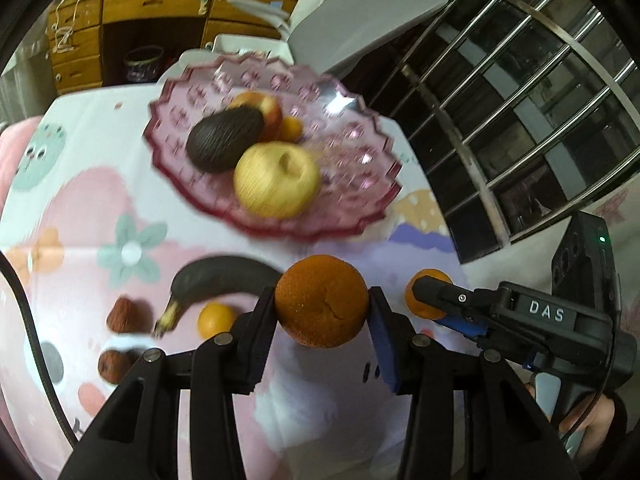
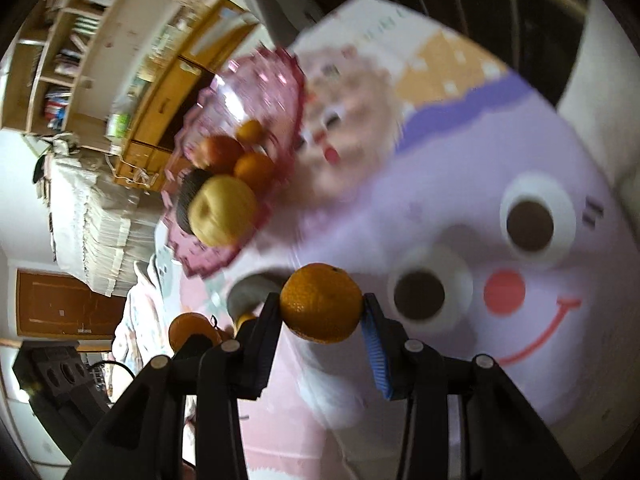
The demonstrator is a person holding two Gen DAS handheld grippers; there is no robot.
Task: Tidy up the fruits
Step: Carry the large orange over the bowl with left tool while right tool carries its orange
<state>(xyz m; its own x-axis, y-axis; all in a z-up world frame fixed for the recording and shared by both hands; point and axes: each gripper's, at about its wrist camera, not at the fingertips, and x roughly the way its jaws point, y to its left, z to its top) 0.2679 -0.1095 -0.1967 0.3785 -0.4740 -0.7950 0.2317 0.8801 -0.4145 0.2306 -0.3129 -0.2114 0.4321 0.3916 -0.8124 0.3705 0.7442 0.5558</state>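
1. The left gripper (image 1: 322, 308) has black angular arms, each joint capped with a round silver pin.
2. Its pads (image 1: 382, 344) are ribbed blue.
3. The right gripper (image 1: 424, 288) is black, with a blue strip beneath and a "DAS" label in white letters.
4. A black box with round holes and a green light sits behind that label.
5. A thin black cable runs along its handle.
6. The hand (image 1: 584, 420) wears a dark cuff.
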